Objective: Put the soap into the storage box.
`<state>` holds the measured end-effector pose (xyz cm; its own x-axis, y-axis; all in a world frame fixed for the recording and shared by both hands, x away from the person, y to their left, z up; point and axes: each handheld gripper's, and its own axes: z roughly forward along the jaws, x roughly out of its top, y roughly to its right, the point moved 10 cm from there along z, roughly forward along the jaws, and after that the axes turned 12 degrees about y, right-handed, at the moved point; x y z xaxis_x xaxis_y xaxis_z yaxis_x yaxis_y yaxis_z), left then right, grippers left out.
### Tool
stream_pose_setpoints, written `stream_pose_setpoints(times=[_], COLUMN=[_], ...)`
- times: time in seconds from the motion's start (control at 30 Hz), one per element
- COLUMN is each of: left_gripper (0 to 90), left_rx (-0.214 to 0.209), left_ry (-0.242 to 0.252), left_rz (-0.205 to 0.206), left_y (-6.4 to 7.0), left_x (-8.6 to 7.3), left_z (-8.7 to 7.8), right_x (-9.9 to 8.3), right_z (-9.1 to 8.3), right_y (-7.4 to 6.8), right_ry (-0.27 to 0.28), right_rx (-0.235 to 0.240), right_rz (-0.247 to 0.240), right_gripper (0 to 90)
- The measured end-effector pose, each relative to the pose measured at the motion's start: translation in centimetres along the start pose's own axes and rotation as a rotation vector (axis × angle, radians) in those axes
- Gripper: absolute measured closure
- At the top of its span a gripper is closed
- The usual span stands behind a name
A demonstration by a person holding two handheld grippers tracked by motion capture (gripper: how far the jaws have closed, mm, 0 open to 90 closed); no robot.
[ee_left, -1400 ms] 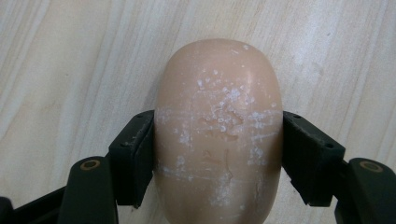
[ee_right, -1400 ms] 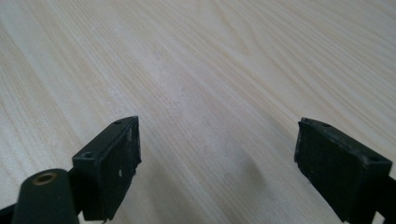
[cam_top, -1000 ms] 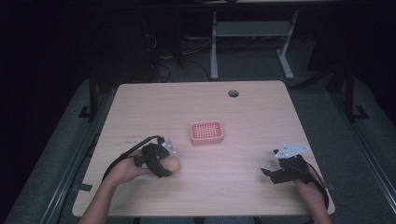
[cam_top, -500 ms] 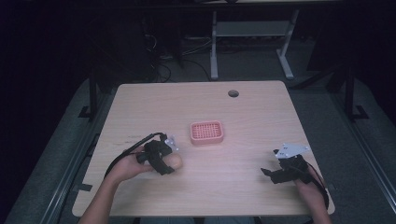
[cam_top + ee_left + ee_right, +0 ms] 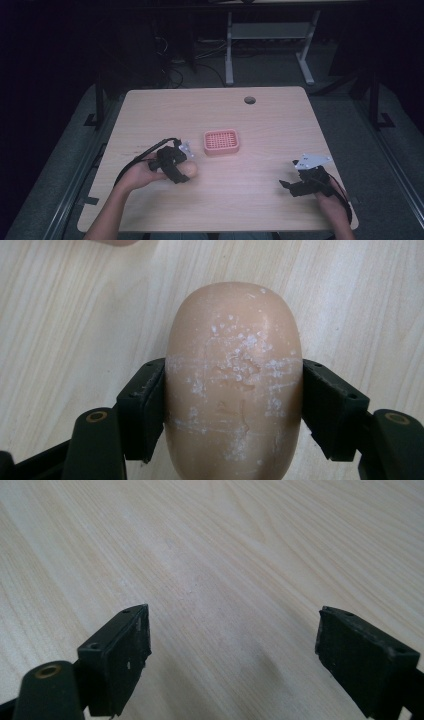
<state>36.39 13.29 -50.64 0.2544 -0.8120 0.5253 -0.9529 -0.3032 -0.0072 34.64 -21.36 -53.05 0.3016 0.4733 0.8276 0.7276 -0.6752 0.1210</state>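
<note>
A dim room with desk legs and cables is being shown behind a pale wooden table (image 5: 280, 125), its grommet hole (image 5: 249, 100) lying near the far edge. A pink slotted soap dish (image 5: 221, 142) is being left empty at mid-table, probably as the destination. Just beside it, a tan soap bar (image 5: 233, 375) is being pinched across its width by the left gripper (image 5: 182, 165). The right gripper (image 5: 232, 655) is being held spread over bare wood, well apart.
</note>
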Motion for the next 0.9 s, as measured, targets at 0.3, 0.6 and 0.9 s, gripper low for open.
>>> stream_pose_setpoints(times=[0.3,0.6,0.9], left_gripper=[32.1,32.1,32.0], left_rx=[-0.003,-0.005,-0.004], left_ry=[-0.001,-0.004,-0.014], left_rz=[0.017,0.019,0.034], left_y=[-0.4,-0.9,-1.5], left_x=[1.1,2.0,3.1], left_z=[-0.1,0.1,0.0], right_x=[0.0,0.0,0.0], right_z=[0.0,0.0,0.0], right_y=[0.0,0.0,0.1], right_ry=[0.003,0.002,0.007], right_rx=[0.000,0.003,0.003], right_rz=[0.006,0.008,0.012], right_gripper=[14.0,14.0,14.0])
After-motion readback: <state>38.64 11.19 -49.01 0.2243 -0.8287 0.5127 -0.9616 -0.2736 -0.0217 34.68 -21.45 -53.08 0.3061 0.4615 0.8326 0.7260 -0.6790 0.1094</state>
